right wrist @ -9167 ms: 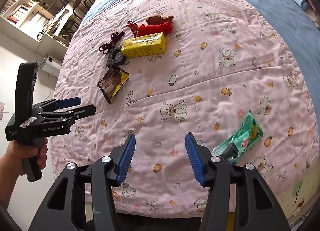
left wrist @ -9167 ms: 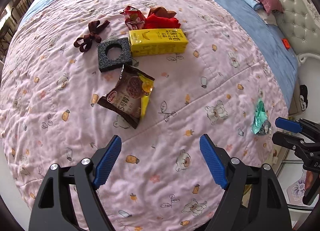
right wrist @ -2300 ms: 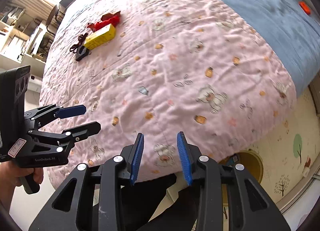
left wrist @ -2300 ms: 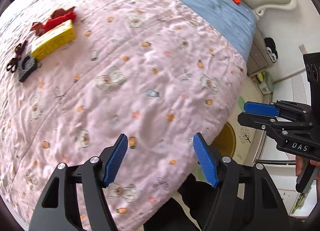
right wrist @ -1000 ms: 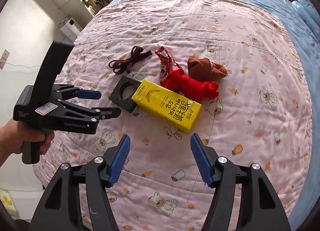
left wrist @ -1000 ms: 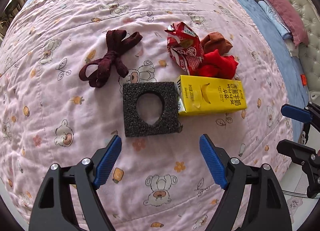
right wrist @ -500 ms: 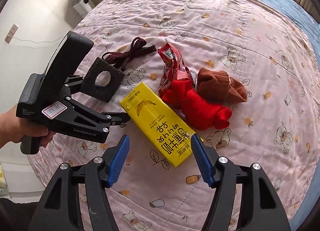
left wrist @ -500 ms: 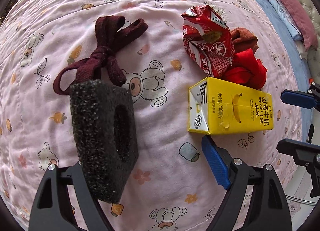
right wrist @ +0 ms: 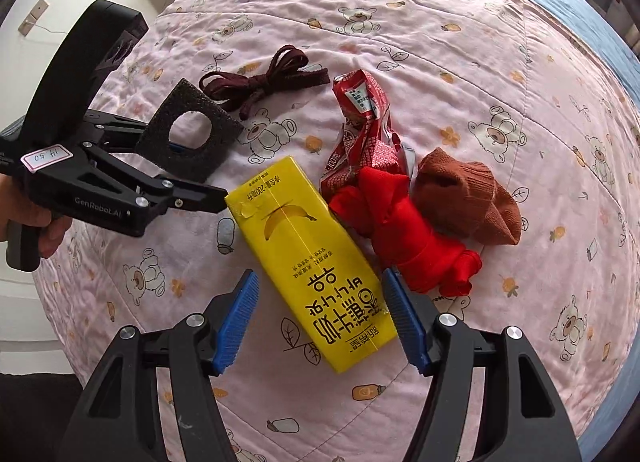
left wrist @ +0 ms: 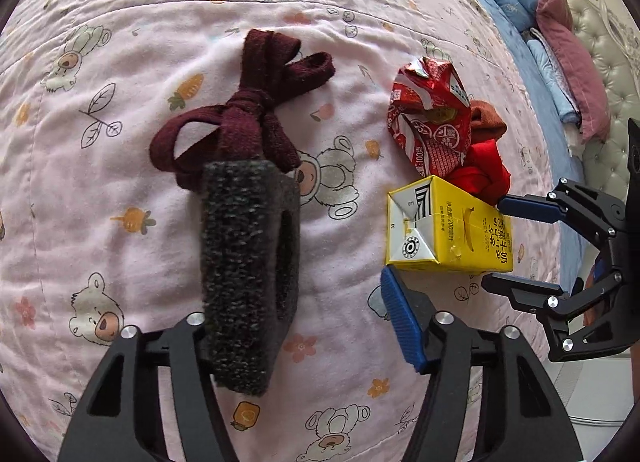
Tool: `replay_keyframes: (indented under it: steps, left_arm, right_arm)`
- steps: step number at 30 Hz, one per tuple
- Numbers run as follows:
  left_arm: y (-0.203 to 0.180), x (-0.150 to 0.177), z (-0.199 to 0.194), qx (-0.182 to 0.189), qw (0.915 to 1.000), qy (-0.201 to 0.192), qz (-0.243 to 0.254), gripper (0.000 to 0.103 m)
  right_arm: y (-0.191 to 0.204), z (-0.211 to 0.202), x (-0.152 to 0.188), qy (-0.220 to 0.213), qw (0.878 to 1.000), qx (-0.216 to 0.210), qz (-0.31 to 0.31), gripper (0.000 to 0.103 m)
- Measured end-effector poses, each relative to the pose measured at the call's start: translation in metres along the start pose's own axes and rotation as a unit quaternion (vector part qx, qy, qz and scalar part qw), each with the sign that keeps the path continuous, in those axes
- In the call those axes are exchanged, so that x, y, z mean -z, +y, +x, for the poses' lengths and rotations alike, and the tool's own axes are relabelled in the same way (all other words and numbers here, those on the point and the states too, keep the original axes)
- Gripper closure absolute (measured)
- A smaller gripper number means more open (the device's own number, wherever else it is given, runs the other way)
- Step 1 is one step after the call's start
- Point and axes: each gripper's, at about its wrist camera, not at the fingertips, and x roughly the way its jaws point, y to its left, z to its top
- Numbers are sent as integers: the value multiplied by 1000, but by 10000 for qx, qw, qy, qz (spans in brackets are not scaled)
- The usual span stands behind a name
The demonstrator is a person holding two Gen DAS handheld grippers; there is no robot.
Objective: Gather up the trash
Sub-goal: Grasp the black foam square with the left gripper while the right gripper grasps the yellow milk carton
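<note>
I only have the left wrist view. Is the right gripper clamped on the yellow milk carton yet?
Observer: No. The right wrist view shows the right gripper open, with one of its fingers on each side of the yellow carton and a gap at its left pad.
Operator: How does the foam sit on my left gripper?
Observer: The black foam square is tilted against one finger of the open left gripper. Blue shows through its hole.
Operator: What's behind the red wrapper?
Observer: Past the red wrapper, a brown sock lies right beside a red cloth bundle.
</note>
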Motion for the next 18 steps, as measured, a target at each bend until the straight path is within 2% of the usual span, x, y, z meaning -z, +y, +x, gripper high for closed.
replay_keyframes:
  steps: [2, 3, 6, 8, 13, 18]
  left_arm:
    - [8, -2, -1, 132, 9998, -13, -164, 58]
    - [11, -2, -2, 146, 9997, -12, -217, 65]
    - [18, -1, -3, 135, 9995, -23, -296, 78]
    - [20, 0, -5, 154, 9994, -37, -314, 84]
    - [10, 3, -5, 306, 9993, -61, -216, 86]
    - [-5, 7, -6, 232, 9996, -100, -110, 86]
  right_arm:
    - [0, 1, -1, -23, 10000, 19, 14, 40]
    - [1, 2, -1, -24, 10000, 50, -8, 40]
    - [5, 4, -3, 13, 9997, 169, -159, 40]
    - [9, 8, -4, 60, 9994, 230, -244, 39]
    - [14, 14, -7, 184, 9984, 365, -393, 42]
    - [19, 10, -5, 184, 9986, 431, -248, 48]
